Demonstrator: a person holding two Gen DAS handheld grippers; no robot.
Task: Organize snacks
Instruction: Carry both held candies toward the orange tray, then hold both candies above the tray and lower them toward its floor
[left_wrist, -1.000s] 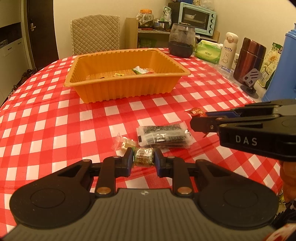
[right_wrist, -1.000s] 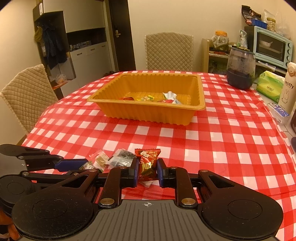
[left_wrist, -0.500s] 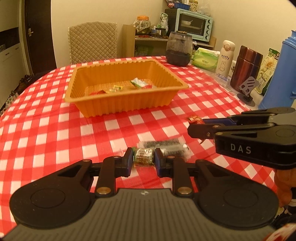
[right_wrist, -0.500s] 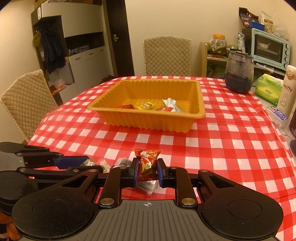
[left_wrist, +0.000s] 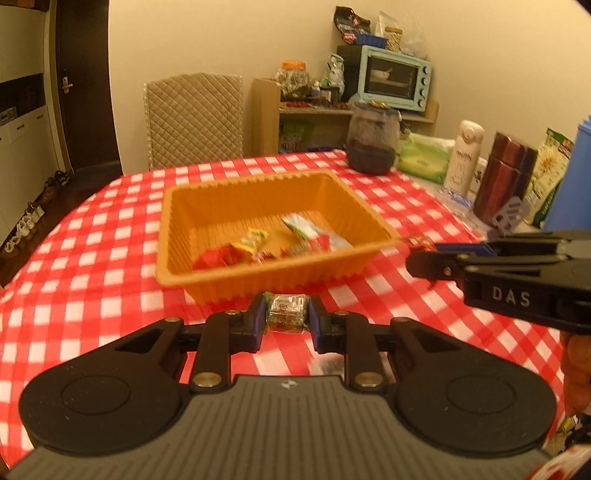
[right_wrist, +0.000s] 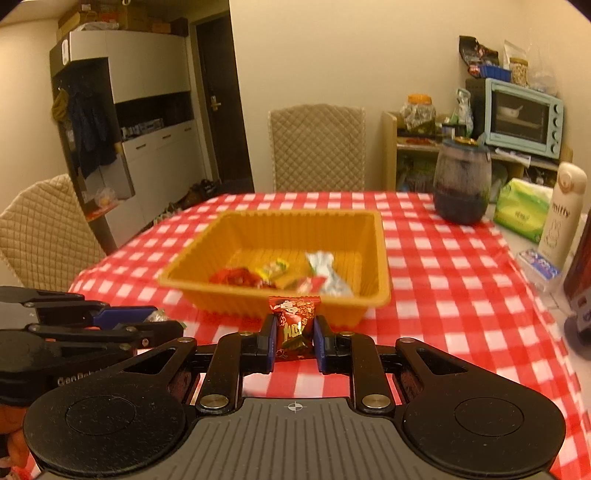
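- Our left gripper (left_wrist: 286, 320) is clamped on a small green-and-silver candy (left_wrist: 287, 312), which sits crosswise between the blue pads, clear of the cloth (left_wrist: 92, 258).
- A second ago that candy lay low among the loose wrappers on the cloth; now both tools have risen and swung toward the tray (left_wrist: 173, 229) — its near wall fills the view just past the candy.
- Only a blurred dark wrapper (left_wrist: 328, 365) shows under the left gripper; the other loose snacks have dropped out of sight, so we cannot tell what is left there.
- The tray holds a few sweets: a red wrapper (right_wrist: 232, 276), a yellow one (right_wrist: 273, 268) and a silver-green one (right_wrist: 325, 271), all bunched toward its near half.
- Our right gripper (right_wrist: 294, 338) is closed on a red packet (right_wrist: 294, 325), which stands upright between the pads — the same hold as a second ago, only carried higher.
- From the left view the right gripper juts in from the side, its red packet peeking out beside the tray's corner.
- We judge both pickups done and the carry half made; what remains is to get each tool over the rim and let go, one after the other so they don't crowd.
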